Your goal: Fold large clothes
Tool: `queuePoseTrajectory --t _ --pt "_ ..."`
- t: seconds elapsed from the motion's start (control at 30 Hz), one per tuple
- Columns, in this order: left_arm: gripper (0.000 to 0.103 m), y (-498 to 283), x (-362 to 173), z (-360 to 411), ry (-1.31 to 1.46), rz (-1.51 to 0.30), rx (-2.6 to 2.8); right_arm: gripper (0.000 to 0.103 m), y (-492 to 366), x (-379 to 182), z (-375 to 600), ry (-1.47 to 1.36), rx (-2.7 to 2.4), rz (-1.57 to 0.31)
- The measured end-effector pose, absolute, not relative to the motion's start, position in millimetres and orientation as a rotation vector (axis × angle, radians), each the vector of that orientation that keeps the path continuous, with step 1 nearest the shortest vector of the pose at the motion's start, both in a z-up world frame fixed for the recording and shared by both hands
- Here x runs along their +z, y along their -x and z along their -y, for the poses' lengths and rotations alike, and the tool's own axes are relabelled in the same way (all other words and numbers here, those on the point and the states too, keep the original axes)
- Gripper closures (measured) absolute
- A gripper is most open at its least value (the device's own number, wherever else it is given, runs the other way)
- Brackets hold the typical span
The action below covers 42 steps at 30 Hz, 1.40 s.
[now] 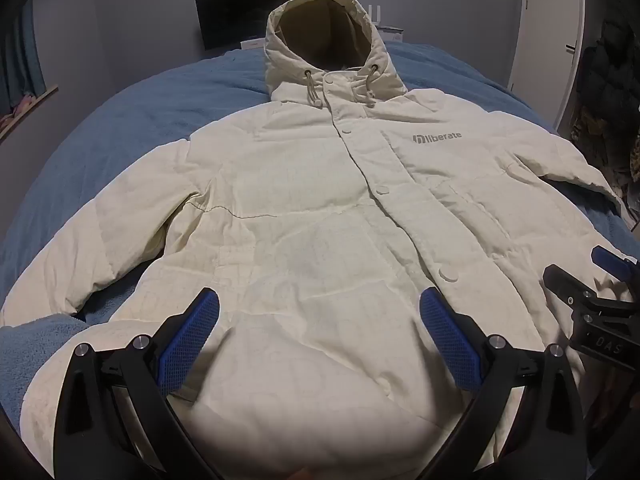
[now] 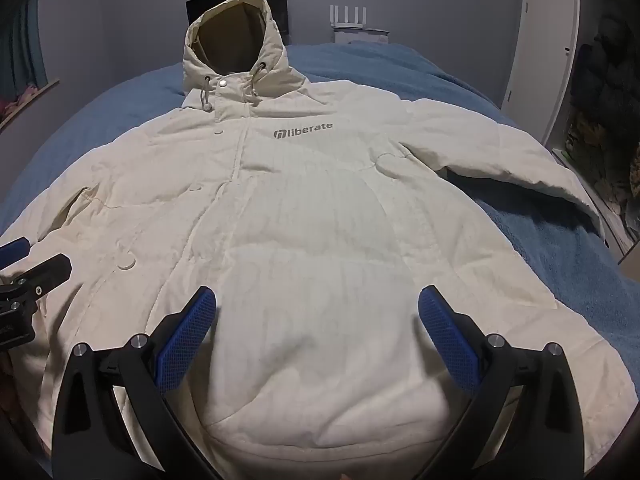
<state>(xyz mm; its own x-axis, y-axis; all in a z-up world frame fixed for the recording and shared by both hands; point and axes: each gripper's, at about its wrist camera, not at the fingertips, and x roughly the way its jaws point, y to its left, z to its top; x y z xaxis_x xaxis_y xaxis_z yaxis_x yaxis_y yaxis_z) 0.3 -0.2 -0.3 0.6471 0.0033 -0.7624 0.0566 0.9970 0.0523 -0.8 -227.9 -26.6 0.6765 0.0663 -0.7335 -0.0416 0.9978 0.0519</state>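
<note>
Already laid face-up and buttoned on the bed [image 1: 120,120] for folding, jacket [image 1: 320,208] hood at twelve o'clock, left claw [image 1: 318,332] and right claw [image 2: 316,332] spread empty above hem.

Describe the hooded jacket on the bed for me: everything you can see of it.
The cream hooded jacket looks padded and quilted and lies face up and unfolded on the blue fleece blanket. Its front is snapped shut along the placket, and grey "liberate" lettering sits on the chest. The hood stands open at the far end, with drawcords hanging at the collar. Both sleeves spread outward. Neither open tool grips it.
</note>
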Motion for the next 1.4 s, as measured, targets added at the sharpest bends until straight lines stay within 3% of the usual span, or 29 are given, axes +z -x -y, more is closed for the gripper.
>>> queuePoseTrajectory --t 1.4 --pt "0.006 0 0 0 -0.068 -0.863 -0.033 0.006 3 -39 228 -0.039 0.058 -0.838"
